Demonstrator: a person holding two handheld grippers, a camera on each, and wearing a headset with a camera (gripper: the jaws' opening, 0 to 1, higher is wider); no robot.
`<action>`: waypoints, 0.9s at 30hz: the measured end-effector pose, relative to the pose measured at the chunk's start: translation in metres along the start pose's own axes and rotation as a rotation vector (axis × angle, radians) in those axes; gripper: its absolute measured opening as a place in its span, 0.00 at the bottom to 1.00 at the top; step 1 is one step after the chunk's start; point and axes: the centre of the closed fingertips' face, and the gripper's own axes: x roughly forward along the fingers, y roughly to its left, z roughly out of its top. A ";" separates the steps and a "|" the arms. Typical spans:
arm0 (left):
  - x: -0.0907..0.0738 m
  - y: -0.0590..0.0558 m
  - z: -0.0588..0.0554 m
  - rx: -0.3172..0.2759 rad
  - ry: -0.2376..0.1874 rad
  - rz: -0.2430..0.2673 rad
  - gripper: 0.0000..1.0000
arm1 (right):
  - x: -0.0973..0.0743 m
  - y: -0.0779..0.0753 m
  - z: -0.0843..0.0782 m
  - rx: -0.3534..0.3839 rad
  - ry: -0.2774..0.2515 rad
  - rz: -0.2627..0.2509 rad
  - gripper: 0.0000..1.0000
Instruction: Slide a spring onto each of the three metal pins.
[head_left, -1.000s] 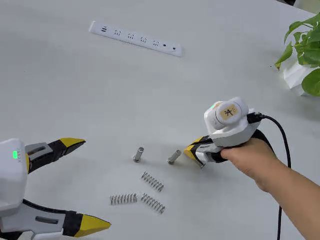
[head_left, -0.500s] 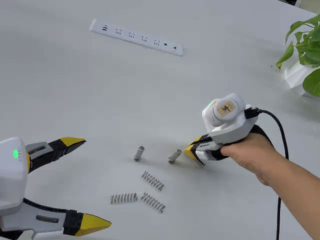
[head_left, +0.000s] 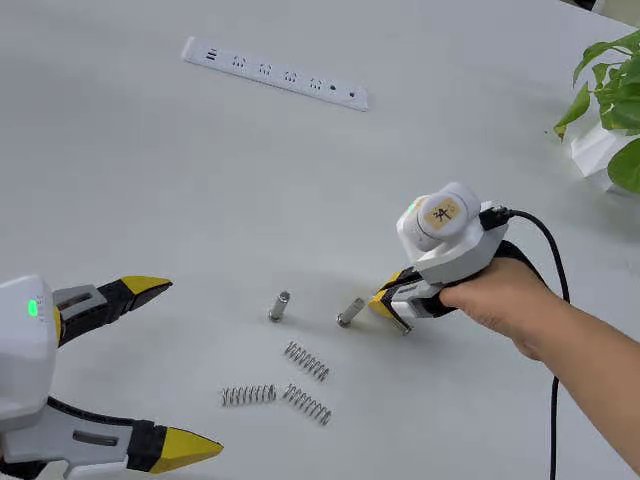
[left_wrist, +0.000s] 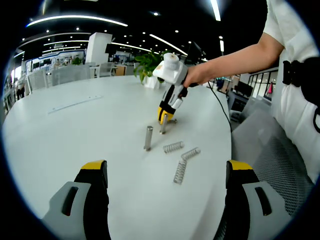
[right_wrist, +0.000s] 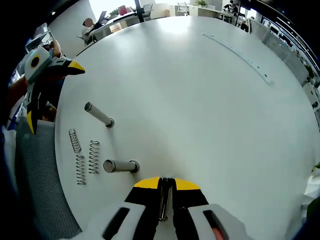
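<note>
Two metal pins (head_left: 278, 305) (head_left: 350, 312) stand upright on the white table. My right gripper (head_left: 393, 306) is shut on the third pin (head_left: 401, 326), low over the table just right of them; in its own view the held pin (right_wrist: 163, 197) sits between the closed yellow-tipped jaws. Three springs (head_left: 306, 361) (head_left: 247, 396) (head_left: 305, 404) lie loose in front of the pins. At the lower left my left gripper (head_left: 170, 368) is wide open with nothing in it, well apart from the springs (left_wrist: 179, 171).
A white power strip (head_left: 275, 73) lies at the back of the table. A potted plant (head_left: 610, 90) stands at the far right edge. A black cable trails from the right gripper along the person's forearm.
The right gripper has tilted slightly and shifted a little left, still shut on the pin. The left gripper, pins and springs have not moved.
</note>
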 end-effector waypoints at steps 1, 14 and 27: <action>0.000 0.000 0.000 0.000 0.000 0.000 0.98 | 0.000 0.000 0.000 -0.002 0.003 0.002 0.06; 0.001 0.000 0.002 0.004 0.001 -0.005 0.98 | 0.000 -0.001 0.001 -0.017 0.015 0.006 0.05; 0.001 -0.001 0.002 0.005 0.001 -0.007 0.98 | -0.007 -0.002 0.001 -0.010 -0.016 -0.011 0.05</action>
